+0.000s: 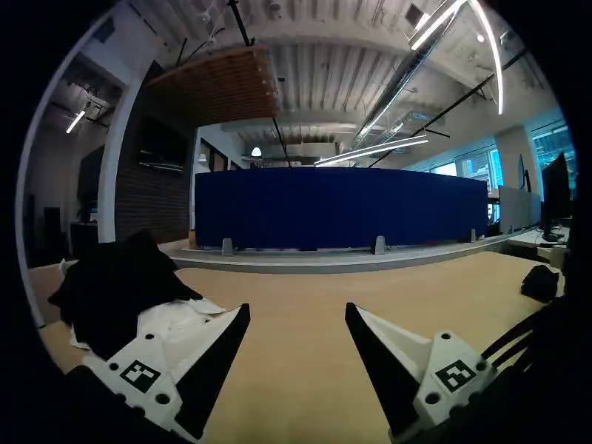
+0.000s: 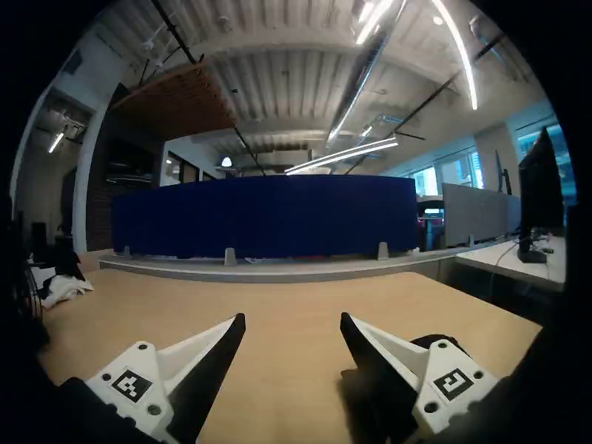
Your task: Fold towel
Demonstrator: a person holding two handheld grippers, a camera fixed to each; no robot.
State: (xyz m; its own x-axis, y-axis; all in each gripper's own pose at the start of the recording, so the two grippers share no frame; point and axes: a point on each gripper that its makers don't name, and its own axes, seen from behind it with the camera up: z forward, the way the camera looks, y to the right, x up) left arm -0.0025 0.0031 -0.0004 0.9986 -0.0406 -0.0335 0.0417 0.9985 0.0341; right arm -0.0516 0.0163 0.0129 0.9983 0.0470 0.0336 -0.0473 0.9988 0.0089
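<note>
Hovering over the light wooden table (image 1: pixel 414 285), the left tongs (image 1: pixel 296 306) stand spread with nothing between them; the right tongs (image 2: pixel 291 317) are spread and bare too. A crumpled white towel (image 1: pixel 177 318) lies on the table just beside the left tongs, partly under a black cloth (image 1: pixel 118 288). A dark blue partition wall (image 1: pixel 333 207) stands behind.

A pale wooden surface (image 1: pixel 311 296) runs back to a long dark-blue partition (image 1: pixel 333 207) standing on grey feet; above, a ribbed concrete ceiling (image 1: pixel 325 74) carries pipes and long white light strips (image 1: pixel 374 150); a slatted wooden panel (image 1: pixel 214 85) hangs at the left, beside a white column (image 1: pixel 118 155) and a dark brick wall (image 1: pixel 152 203); to the right are bright windows (image 1: pixel 551 144), a grey divider (image 2: pixel 477 213) and a dark monitor (image 2: pixel 539 192) on a white desk (image 2: pixel 518 268).
</note>
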